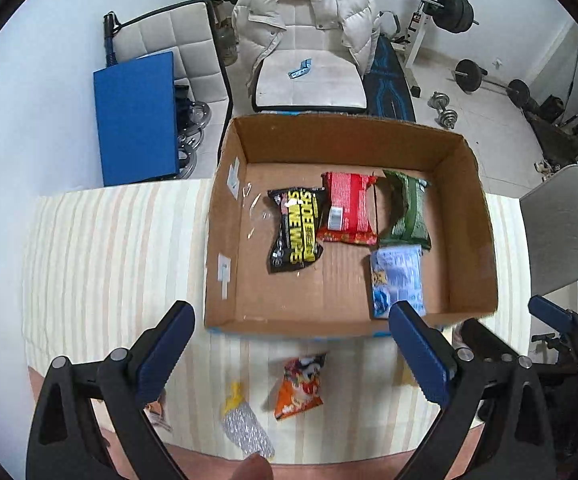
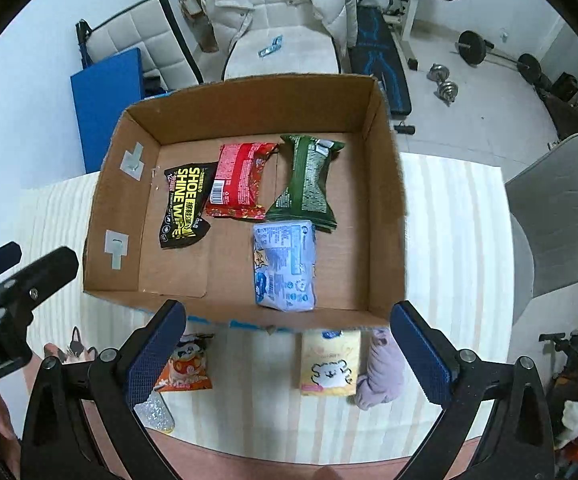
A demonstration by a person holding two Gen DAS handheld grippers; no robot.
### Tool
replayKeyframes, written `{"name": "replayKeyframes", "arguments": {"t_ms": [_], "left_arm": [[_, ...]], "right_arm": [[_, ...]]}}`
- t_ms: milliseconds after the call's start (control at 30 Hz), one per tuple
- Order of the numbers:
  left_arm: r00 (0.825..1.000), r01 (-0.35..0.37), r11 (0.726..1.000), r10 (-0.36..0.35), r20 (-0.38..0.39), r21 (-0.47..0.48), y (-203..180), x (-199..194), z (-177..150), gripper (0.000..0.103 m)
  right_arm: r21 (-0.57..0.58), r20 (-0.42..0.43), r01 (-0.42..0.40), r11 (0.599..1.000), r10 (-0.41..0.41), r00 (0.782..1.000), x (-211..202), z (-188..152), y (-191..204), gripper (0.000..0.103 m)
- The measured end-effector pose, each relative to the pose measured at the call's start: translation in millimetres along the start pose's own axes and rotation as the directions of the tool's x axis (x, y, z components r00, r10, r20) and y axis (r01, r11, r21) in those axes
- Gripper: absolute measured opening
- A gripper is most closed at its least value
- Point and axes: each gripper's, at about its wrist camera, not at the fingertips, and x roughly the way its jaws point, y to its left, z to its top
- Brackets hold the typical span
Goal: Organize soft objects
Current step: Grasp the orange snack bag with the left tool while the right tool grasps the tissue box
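Observation:
A cardboard box [image 1: 225, 208] [image 2: 389, 208] on the striped table holds a black shoe-wipes pack [image 1: 295, 230] [image 2: 183, 206], a red packet [image 1: 347, 206] [image 2: 239, 180], a green packet [image 1: 407, 210] [image 2: 309, 180] and a light blue pack [image 1: 397, 278] [image 2: 283, 266]. In front of the box lie an orange snack bag [image 1: 299, 386] [image 2: 187, 368], a silver glitter pouch [image 1: 247, 426] [image 2: 155, 414], a yellow pack [image 2: 331, 362] and a lilac soft item [image 2: 381, 372]. My left gripper [image 1: 293, 356] is open and empty above the orange bag. My right gripper [image 2: 289, 354] is open and empty above the table's front.
A chair with a white puffer jacket [image 1: 305, 12] stands behind the table, a blue panel [image 1: 137, 116] at the left, a grey chair [image 2: 561, 208] at the right. Gym weights [image 1: 445, 108] lie on the floor. The right gripper shows in the left wrist view [image 1: 561, 320].

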Motion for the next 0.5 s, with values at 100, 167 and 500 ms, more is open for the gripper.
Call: {"name": "replayKeyframes", "arguments": {"t_ms": [100,167,500], "left_arm": [[1.0,-0.027,1.0,0.027,-0.001,-0.011,1.6,2.8,-21.2,0.1],[0.999,-0.028,0.999,0.027,-0.034,-0.025,4.5,15.7,-38.8,0.1],[0.958,0.03,0.998,-0.047,-0.284,-0.062,-1.1,126.0,-97.9,0.096]], "right_arm": [[0.016,0.013,-0.04,0.999,0.04,0.999,-9.8,-20.6,-16.4,0.103],[0.037,-0.006,-0.057,0.998,0.057,0.998,-7.4,-35.3,-32.4,0.103],[0.176,-0.211,-0.086,0.981,0.123,0.97,83.6,-97.6,-85.5,0.089]]}}
